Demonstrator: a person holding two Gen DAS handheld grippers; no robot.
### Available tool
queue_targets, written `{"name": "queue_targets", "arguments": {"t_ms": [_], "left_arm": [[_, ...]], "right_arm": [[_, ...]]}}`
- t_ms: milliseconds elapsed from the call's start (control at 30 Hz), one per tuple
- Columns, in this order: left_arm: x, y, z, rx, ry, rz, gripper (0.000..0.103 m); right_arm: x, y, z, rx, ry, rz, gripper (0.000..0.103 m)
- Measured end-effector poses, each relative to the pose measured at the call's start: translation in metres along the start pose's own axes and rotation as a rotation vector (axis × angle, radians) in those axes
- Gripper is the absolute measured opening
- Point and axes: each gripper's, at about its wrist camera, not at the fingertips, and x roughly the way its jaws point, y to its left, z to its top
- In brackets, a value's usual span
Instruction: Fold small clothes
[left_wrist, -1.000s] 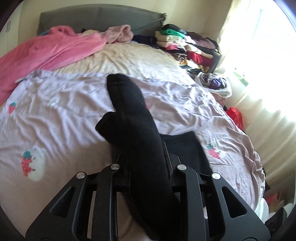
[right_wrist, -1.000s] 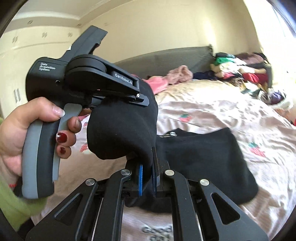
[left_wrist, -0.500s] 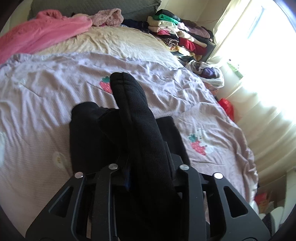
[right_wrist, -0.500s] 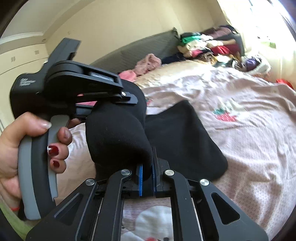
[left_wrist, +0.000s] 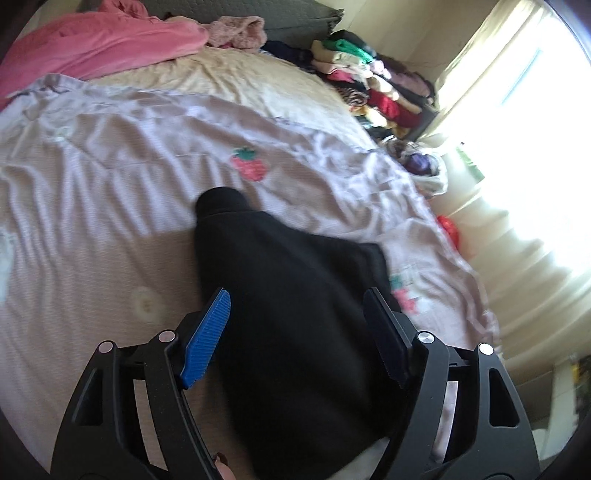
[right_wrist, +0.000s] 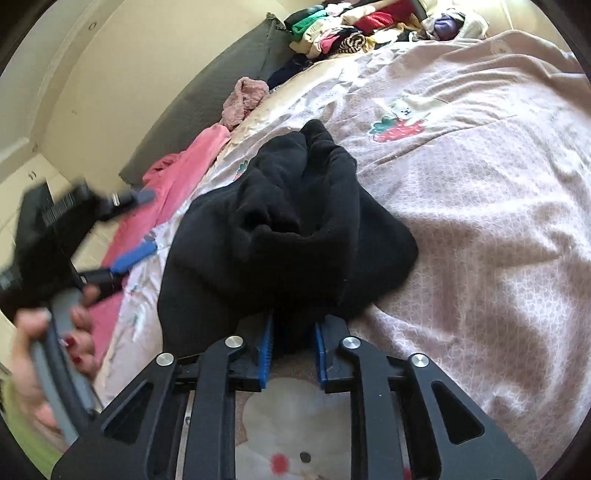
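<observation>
the black cloth lies bunched on the bed, just in front of the right tongs. its long side runs from near to far, away from them. the right tongs are opening, with the near edge of the cloth between the blue pads, which look to be letting go. the left tongs are opening wide over the cloth, with no grip on it. the right hand looks nearer for the next fold.
</observation>
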Motion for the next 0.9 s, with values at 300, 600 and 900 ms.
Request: {"name": "queue_targets", "arguments": {"t_ms": [300, 600, 900], "left_arm": [[0.009, 0.008, -0.036, 0.14, 0.055, 0.095, 0.068], [0.01, 0.009, -0.048, 0.155, 0.049, 0.101, 0.069], [0.006, 0.006, -0.05, 0.174, 0.047, 0.107, 0.069]], "right_arm": [[-0.027, 0.009, 0.017, -0.045, -0.067, -0.01, 0.065], [0.012, 0.006, 0.066, -0.032, 0.111, 0.08, 0.075], [0.06, 0.023, 0.093, -0.168, 0.186, 0.009, 0.042]]}}
